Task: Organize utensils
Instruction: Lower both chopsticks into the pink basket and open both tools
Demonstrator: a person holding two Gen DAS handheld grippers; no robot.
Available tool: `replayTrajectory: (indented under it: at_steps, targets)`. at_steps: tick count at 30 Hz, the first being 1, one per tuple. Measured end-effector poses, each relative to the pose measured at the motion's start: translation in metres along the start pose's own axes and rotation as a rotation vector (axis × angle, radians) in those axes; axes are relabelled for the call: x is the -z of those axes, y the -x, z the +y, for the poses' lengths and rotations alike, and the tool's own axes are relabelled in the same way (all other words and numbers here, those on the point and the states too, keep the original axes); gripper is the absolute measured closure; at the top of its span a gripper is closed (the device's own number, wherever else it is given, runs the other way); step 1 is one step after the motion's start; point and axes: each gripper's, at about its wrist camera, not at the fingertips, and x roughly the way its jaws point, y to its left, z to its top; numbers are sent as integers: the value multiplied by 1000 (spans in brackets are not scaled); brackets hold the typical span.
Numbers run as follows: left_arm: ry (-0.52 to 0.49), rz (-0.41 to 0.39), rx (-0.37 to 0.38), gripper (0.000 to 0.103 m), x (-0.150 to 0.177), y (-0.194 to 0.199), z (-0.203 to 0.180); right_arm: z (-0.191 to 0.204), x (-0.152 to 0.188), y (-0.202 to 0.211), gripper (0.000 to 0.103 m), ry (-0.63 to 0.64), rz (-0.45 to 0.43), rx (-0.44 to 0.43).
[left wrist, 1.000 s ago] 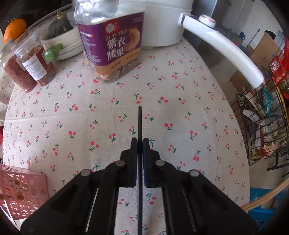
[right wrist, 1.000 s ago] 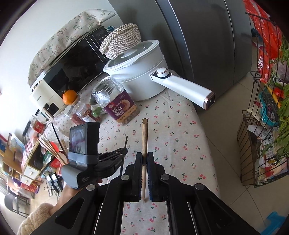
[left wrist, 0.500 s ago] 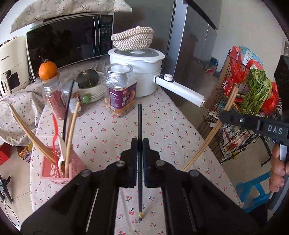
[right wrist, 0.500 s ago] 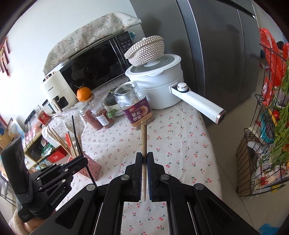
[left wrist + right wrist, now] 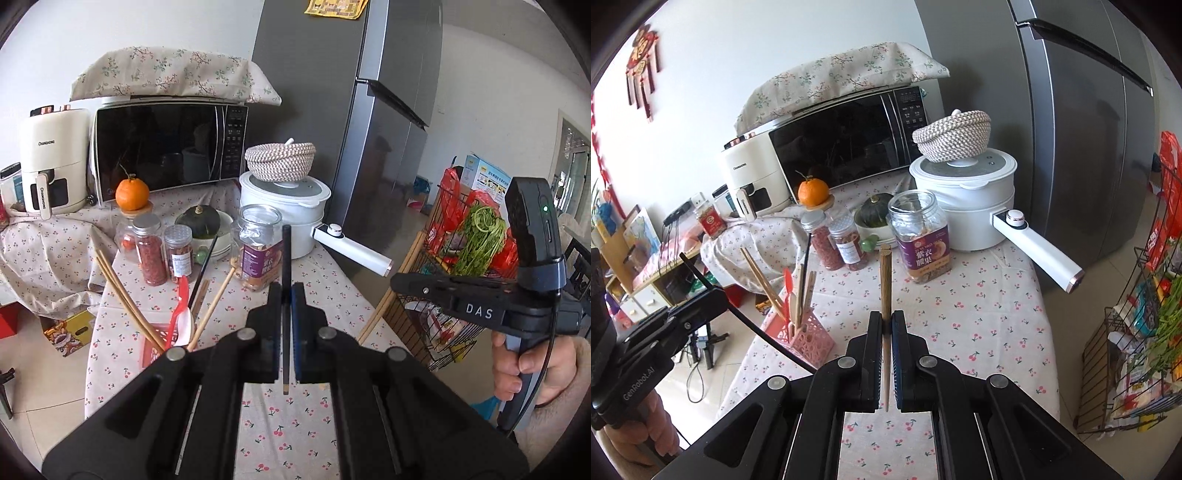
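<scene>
Two chopsticks remain airborne: left gripper point(image 5: 284, 295) clamps black chopstick point(image 5: 286, 266), right gripper point(image 5: 885, 325) clamps wooden chopstick point(image 5: 885, 284). Pink holder point(image 5: 809, 338) at tabletop point(image 5: 979, 314) left edge already holds several utensils; both still need dropping in.

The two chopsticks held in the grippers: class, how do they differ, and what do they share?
The left gripper's black chopstick is dark and glossy; the right gripper's wooden chopstick is light brown with visible grain. Both are clamped mid-shaft, above the table.
</scene>
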Motion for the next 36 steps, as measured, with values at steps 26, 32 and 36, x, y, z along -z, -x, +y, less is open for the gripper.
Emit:
replayTrajectory:
  at_steps: [26,32,36]
  targets:
    - [-77,-161,-278,97,-16,23,62,123,-20,-11,98,164,-215,-136]
    - [-87,-103,-287,97,-9,3,73,137,-17,-37,98,180,-228,-145]
    - [-67,-59,-291,97,-4,-9,83,141,-11,-55,98,200,-200,-125]
